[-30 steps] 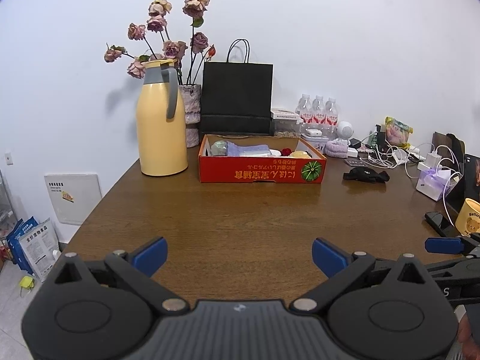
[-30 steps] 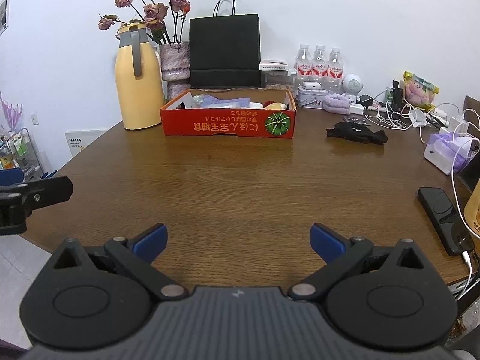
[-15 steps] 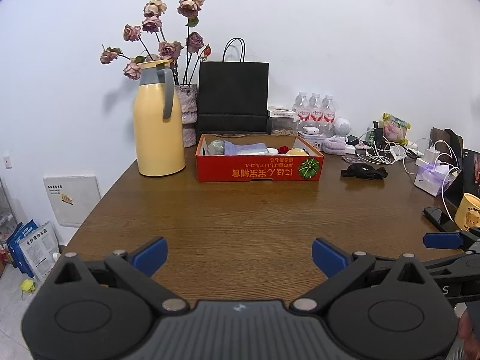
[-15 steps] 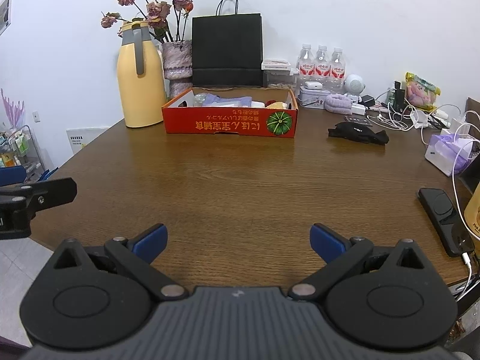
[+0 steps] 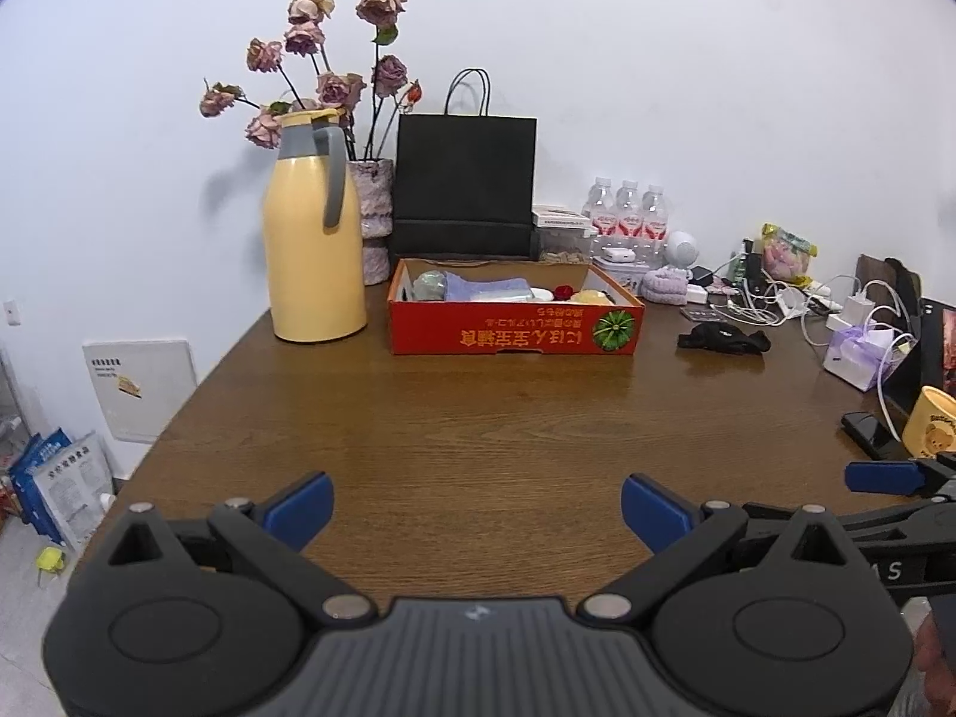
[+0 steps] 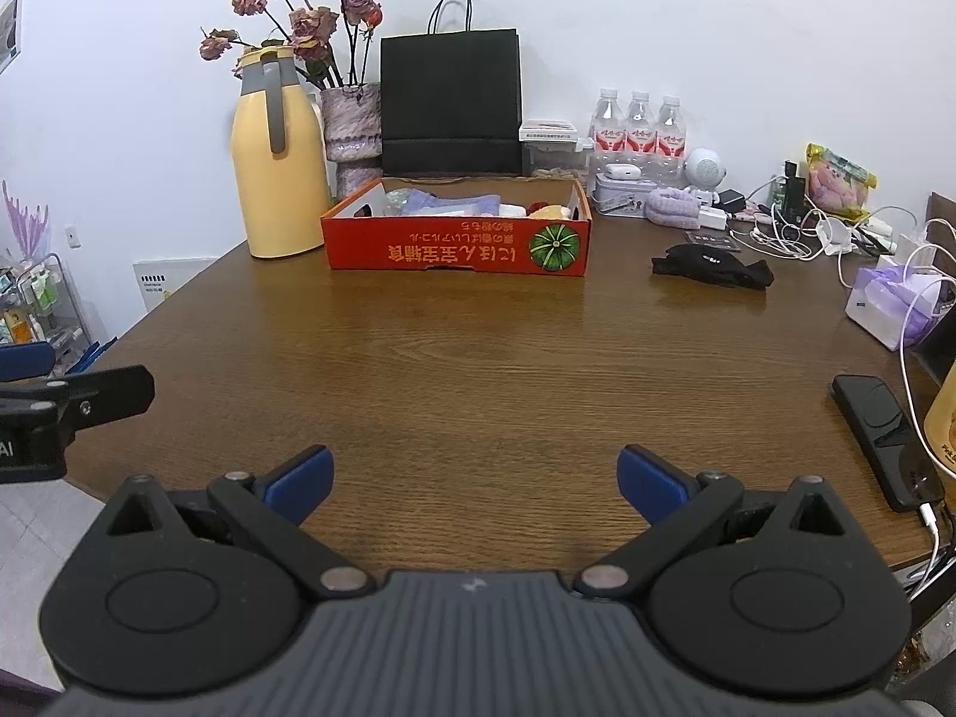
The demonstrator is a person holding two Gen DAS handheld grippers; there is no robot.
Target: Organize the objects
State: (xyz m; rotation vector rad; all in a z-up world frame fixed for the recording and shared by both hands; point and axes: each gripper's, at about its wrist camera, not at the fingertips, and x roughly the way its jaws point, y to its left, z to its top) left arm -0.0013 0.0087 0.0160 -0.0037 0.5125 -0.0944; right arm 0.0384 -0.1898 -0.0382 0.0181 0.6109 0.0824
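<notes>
While both tools hover over the near edge of the wooden table [image 5: 478, 418], the left gripper [image 5: 477, 505] and right gripper [image 6: 475, 478] hold their blue-tipped fingers spread wide — nothing between them. Far across the table sits the red box [image 6: 457, 248] — small items inside — beside a yellow thermos [image 5: 313, 227].

Yellow mug [image 5: 931, 431] cut off at edge; box [image 5: 514, 322] contents partly hidden.

Left gripper [image 5: 477, 505] and right gripper [image 6: 475, 478], fingers spread wide, side by side.
</notes>
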